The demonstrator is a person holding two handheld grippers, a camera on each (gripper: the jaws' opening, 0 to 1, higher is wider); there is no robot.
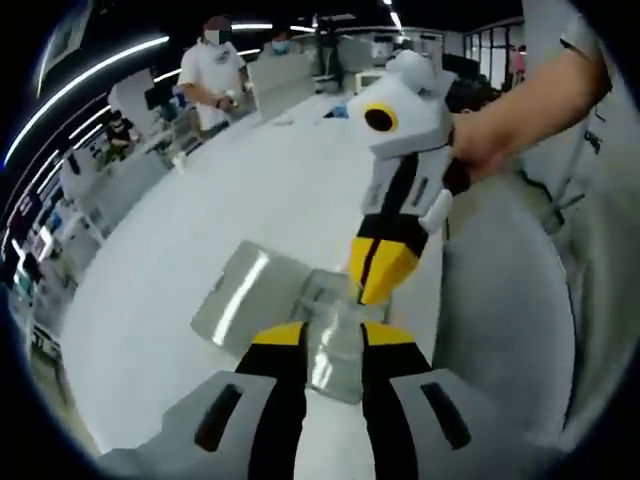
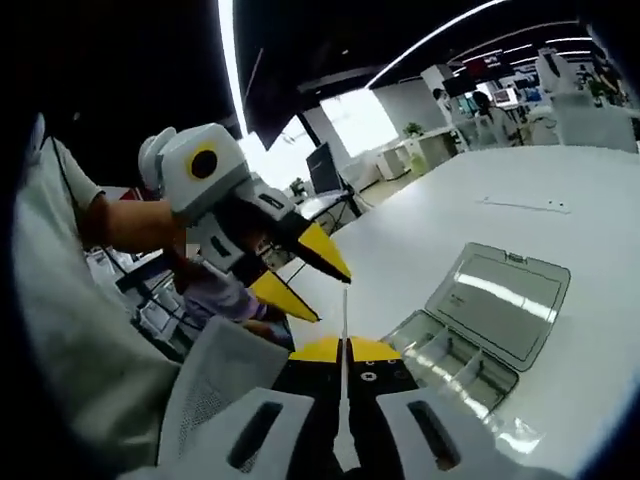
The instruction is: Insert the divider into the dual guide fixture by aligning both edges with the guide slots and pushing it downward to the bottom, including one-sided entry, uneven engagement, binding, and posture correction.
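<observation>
A clear plastic box (image 1: pixel 332 362) with guide slots lies on the white table, its lid (image 1: pixel 245 290) open flat to the left. My left gripper (image 1: pixel 333 335) stands open just over the box, whose base shows between the jaws. My right gripper (image 1: pixel 378 285) comes down from above with its yellow tips together at the box's far edge. In the right gripper view my right gripper (image 2: pixel 345 350) is shut on a thin clear divider (image 2: pixel 345 310) seen edge-on. The left gripper (image 2: pixel 332 300) hangs beside it with jaws apart. The box (image 2: pixel 455 360) and lid (image 2: pixel 500 290) lie to the right.
The white table (image 1: pixel 250 190) stretches far back with free room around the box. A person's hand (image 1: pixel 480 140) holds the right gripper, and their body fills the right side. Other people (image 1: pixel 215 75) stand at desks beyond the table's far end.
</observation>
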